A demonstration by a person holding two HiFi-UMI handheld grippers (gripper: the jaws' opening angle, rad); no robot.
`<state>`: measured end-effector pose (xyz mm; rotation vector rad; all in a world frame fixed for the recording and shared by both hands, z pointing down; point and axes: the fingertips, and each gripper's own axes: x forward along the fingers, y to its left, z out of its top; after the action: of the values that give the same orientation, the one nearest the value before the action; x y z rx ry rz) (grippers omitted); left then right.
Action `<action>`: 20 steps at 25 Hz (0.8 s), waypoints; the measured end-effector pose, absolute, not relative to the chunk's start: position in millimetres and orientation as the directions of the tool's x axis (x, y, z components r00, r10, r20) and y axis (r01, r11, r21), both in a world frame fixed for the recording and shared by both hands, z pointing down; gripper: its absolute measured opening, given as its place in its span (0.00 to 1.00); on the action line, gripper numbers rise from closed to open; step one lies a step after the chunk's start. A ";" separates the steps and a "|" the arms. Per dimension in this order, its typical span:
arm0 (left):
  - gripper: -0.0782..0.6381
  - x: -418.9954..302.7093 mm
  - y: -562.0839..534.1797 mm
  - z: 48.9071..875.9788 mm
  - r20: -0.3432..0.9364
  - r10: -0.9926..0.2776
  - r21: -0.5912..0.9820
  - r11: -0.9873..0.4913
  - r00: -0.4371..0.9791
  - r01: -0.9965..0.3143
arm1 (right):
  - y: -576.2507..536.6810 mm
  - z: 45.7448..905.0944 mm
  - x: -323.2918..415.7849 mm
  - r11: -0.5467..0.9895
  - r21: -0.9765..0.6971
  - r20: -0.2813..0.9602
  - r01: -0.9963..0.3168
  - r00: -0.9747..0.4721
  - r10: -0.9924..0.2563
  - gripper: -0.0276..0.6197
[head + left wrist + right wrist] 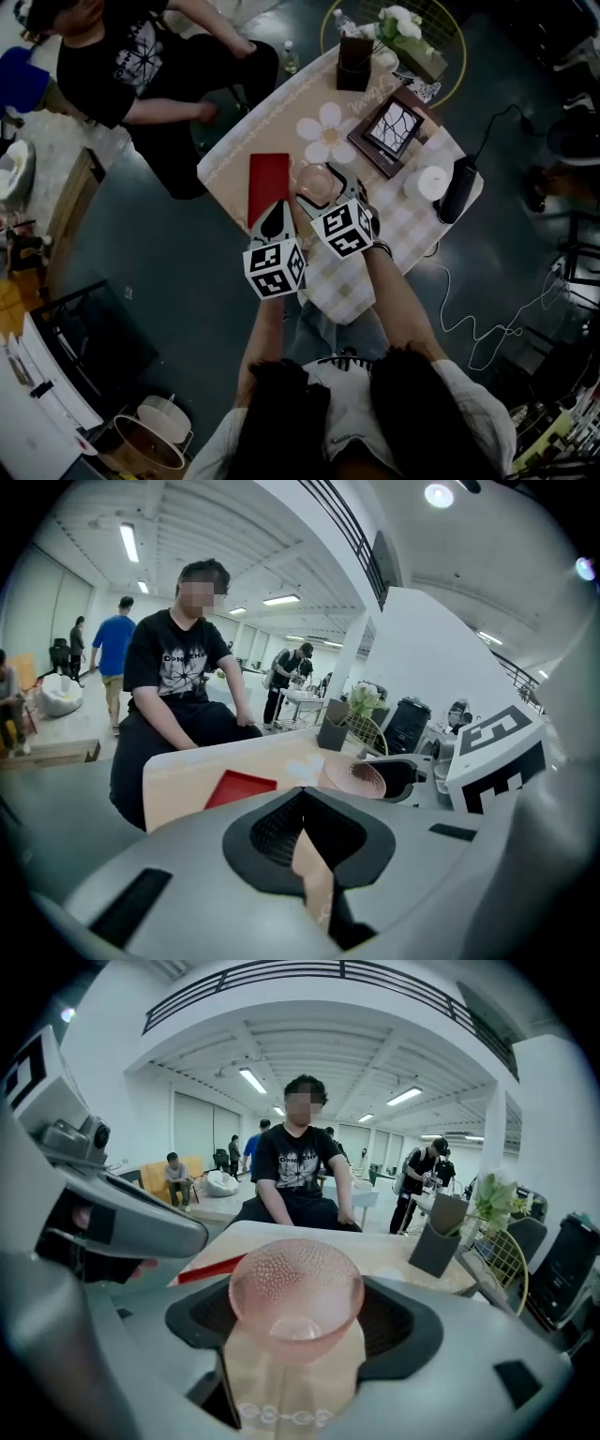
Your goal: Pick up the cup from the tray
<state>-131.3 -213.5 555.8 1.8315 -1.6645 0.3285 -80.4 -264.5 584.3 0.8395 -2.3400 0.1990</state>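
- Jaws first: the right gripper (300,1335) has its dark pads closed in on the cup (296,1288), one pad on each side of the bowl. Nothing else is between them.
- Beside it, the left gripper (302,799) has its tips brought together on nothing. Only a sliver of cloth shows below the point where they meet.
- From the head view, the left gripper hangs over the near end of the tray (269,186) and the right one is just to the tray's right.
- That cup is pink, dimpled glass. It stands upright with its mouth up, so its axis runs up and down, square to the line of the pinch.
- It is already off the tray, just beside the tray's right edge and over the table (234,169). I can't tell whether its foot is on the cloth or just above it.
- My read is that the grasp is made and the right hand does the job alone. What's left is a straight rise, keeping the mouth level so the rounded glass doesn't slip in the pads.
- Past the tray's far end sits a flower mat (328,131), with a framed picture (392,128) to its right.
- Beyond the tray's far left corner a seated person (122,56) watches, well apart from the cup.
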 end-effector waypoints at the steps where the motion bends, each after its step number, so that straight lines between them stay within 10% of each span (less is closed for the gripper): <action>1: 0.12 -124.0 -214.4 555.5 0.575 -0.797 0.282 -0.016 0.182 -0.959 | -264.1 585.7 -72.1 0.776 0.068 0.617 -0.627 -0.584 -0.527 0.65; 20: 0.12 -98.1 -206.4 567.2 0.610 -0.763 0.246 -0.074 0.213 -0.967 | -245.9 623.2 -31.3 0.716 0.024 0.613 -0.697 -0.556 -0.561 0.65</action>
<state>-98.1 -206.4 567.2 1.8860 -1.5988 0.4316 -31.3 -245.9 623.2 0.9526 -2.3176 0.2953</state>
